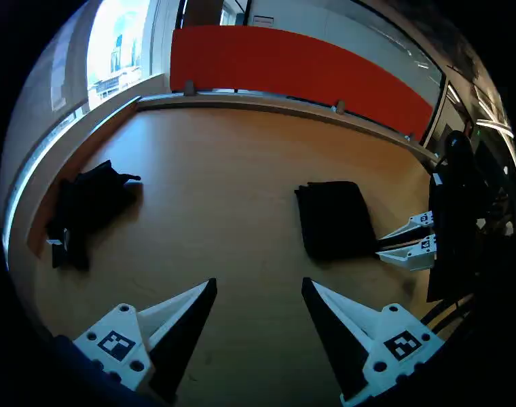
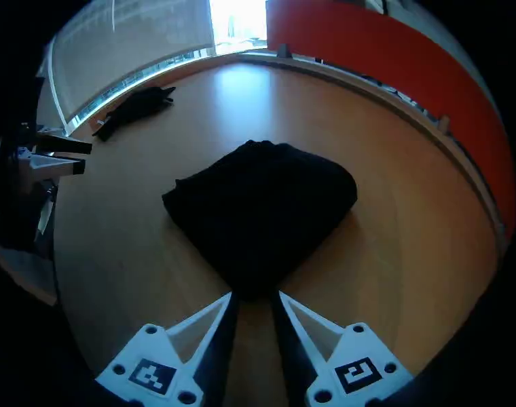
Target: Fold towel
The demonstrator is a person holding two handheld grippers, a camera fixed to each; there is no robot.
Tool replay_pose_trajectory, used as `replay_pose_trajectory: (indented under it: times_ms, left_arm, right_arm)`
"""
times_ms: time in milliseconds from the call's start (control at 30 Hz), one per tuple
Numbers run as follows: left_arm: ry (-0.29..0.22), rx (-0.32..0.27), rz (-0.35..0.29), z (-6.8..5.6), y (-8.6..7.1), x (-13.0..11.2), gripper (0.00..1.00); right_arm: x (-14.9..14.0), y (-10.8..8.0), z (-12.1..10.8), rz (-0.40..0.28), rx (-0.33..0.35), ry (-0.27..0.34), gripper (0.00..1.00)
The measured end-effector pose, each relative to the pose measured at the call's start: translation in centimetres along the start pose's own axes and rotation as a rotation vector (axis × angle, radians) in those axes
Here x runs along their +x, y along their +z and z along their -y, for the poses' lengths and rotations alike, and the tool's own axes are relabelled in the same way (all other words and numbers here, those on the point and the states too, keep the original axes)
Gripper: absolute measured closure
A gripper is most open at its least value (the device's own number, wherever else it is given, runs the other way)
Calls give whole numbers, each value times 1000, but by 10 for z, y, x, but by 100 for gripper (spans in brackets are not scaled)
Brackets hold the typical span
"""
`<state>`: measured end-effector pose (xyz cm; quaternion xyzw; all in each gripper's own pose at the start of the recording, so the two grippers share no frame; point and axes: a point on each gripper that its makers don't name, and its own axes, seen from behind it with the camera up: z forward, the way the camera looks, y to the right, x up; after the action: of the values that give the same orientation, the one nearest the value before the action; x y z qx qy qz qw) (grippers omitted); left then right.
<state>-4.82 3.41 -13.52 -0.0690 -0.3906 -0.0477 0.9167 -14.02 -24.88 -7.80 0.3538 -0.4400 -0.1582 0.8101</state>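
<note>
By the left edge of the counter [image 1: 217, 176] lay a crumpled dark cloth [image 1: 88, 203], likely set aside. The left hand-held gripper [image 1: 258, 281] hovered released and empty. The towel [image 2: 265, 203] lay folded mid-counter, its near corner between the narrowed fingers of the right hand-held gripper [image 2: 254, 294]; whether they clenched it, I could not tell. The only print was square markers [image 1: 115, 342].

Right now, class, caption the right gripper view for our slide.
Right claw straddling the near corner of a folded black towel on a wooden table.
</note>
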Motion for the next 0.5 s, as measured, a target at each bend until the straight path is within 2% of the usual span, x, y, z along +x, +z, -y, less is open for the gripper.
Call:
replay_pose_trajectory:
  times_ms: [233, 500]
  left_arm:
    - [-2, 2, 2, 0, 0, -1, 7]
    - [0, 1, -2, -1, 0, 0, 7]
  right_arm:
    - [-1, -1, 1, 2, -1, -17, 92]
    - [7, -6, 2, -17, -3, -45, 97]
